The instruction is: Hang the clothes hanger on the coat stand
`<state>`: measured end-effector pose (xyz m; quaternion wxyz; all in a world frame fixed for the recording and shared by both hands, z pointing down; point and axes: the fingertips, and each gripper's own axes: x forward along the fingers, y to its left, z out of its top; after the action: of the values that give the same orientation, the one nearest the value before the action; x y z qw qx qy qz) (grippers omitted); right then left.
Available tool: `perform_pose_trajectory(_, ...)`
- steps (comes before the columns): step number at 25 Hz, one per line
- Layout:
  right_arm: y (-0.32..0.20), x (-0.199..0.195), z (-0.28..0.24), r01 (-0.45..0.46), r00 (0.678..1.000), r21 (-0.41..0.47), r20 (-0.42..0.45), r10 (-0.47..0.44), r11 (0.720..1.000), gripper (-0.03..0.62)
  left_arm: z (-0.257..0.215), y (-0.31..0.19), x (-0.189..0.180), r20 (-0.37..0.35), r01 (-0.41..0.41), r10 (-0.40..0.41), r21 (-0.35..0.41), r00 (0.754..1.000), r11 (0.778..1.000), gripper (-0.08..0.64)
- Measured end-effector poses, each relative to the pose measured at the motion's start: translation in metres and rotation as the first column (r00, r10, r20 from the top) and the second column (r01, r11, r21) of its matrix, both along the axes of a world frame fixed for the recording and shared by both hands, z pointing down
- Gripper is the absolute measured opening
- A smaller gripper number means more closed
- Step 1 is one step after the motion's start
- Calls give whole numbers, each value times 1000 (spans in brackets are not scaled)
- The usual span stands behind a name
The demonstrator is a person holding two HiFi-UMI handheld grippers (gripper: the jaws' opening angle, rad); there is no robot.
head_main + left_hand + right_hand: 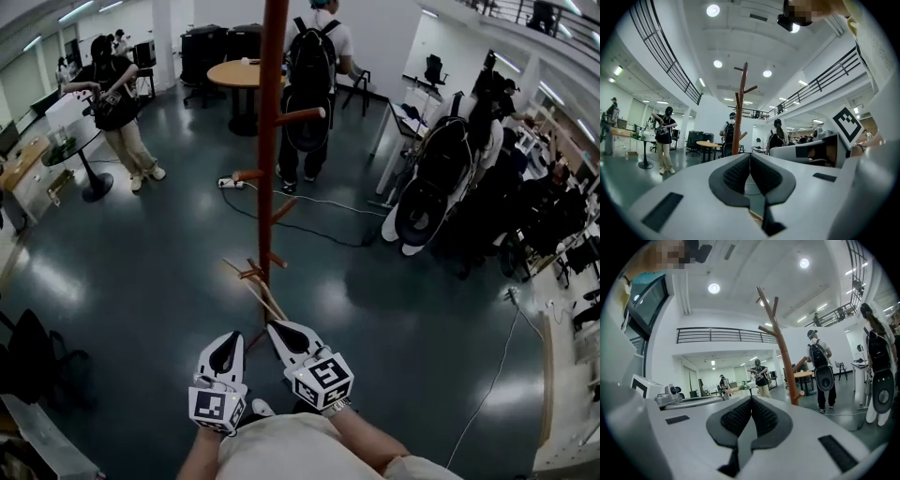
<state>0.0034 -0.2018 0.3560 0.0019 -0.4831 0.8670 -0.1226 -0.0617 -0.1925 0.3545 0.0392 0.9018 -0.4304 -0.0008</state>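
Plainly both pairs of jaws are clenched on nothing: the left gripper point(750, 157) and the right gripper point(751, 399) are each closed tight, tip to tip. Side by side, they point at the foot of the coat stand point(270, 141). The pale wooden clothes hanger point(262, 297) sits by the stand's lowest pegs, just beyond the right gripper's tip; hung or leaning, I cannot tell.

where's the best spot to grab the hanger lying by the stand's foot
Probably the hanger's near arm, the thin pale bar slanting toward the right gripper. Come down from above with the jaws across the bar: it lies low beside the stand. That gripper is shut, so it must open first. The hook can't be made out.
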Motion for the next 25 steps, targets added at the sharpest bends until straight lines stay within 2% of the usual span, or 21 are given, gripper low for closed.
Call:
perform_pose_trajectory(13,1,-26,-4,59,998,12,-21,-58,998,18,-5,4,-31,-7,85,-85,3,996,996,12)
perform_pose_trajectory(25,4,-20,2,44,998,-3,-40,-44,999,18,6,7,-23,-7,62,-62,-15,998,998,12)
